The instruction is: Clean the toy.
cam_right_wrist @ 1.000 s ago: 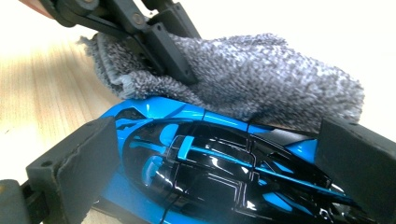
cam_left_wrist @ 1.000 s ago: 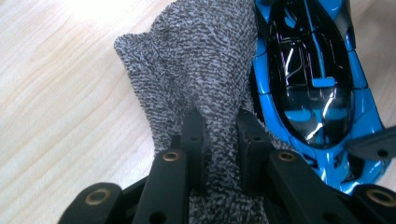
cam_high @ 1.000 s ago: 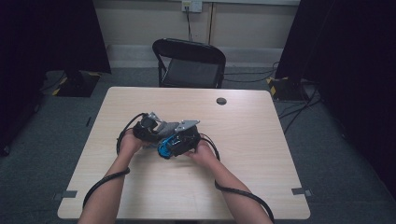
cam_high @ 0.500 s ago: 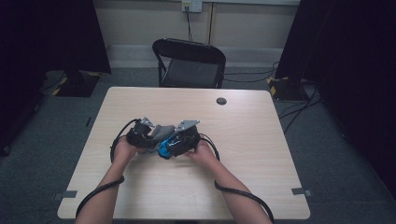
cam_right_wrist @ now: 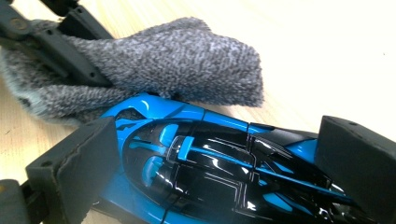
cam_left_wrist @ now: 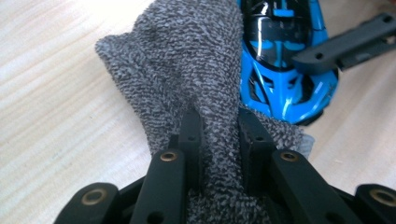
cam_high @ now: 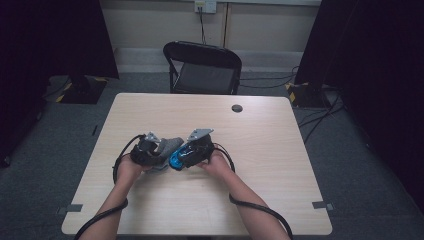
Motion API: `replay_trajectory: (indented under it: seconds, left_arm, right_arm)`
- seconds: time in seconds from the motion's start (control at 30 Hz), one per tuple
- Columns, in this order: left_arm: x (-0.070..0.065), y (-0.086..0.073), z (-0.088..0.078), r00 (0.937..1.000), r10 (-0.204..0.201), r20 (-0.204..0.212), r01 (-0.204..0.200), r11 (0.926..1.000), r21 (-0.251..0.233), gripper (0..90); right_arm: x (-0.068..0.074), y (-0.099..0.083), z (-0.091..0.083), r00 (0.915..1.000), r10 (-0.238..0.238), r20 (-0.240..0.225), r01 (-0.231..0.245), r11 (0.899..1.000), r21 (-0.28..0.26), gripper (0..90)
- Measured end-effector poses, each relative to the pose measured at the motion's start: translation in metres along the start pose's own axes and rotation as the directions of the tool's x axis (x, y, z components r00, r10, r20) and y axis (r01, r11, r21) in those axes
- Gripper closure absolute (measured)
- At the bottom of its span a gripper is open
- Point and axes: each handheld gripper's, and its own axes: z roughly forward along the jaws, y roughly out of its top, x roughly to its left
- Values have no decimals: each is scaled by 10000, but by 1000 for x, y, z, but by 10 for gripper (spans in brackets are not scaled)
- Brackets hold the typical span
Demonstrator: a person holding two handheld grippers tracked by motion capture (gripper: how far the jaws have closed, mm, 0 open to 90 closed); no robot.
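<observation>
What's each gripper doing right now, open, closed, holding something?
Left gripper: shut on the grey cloth.
Right gripper: shut on the blue toy car.

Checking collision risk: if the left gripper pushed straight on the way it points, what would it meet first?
Probably the blue toy car: beyond the grey cloth clamped in the left gripper, the car lies just ahead, slightly to one side.

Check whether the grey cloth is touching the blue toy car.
Touching. In the right gripper view, the grey cloth lies against the blue toy car at its upper edge, no gap.

Nubby grey cloth, glossy plastic toy car, matt wood table.
</observation>
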Motion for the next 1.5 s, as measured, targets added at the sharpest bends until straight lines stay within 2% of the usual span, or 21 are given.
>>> replay_trajectory:
  seconds: [0.2,0.4,1.0,1.37,1.47,1.5]
  left_arm:
    - [-5,-9,-6,9997,-118,203,119,9999,-82,741]
    - [-15,-19,-13,9989,174,434,-173,9998,-27,741]
    - [-32,-42,-26,9959,386,816,-362,9989,-304,730]
    - [-33,-45,-27,9958,354,849,-323,9988,-375,723]
    - [-34,-45,-28,9960,381,805,-353,9987,-357,724]
    - [-34,-45,-29,9964,415,742,-391,9987,-335,724]
  right_arm:
    - [0,1,0,10000,5,42,-5,10000,33,0]
    - [1,1,1,10000,14,56,-14,10000,23,0]
    - [2,2,1,9999,9,107,-11,9999,168,0]
    - [4,5,0,9999,-65,121,61,9994,330,0]
    - [3,7,0,9999,-94,50,91,9985,534,0]
    - [4,9,-1,9997,-203,-102,209,9980,600,31]
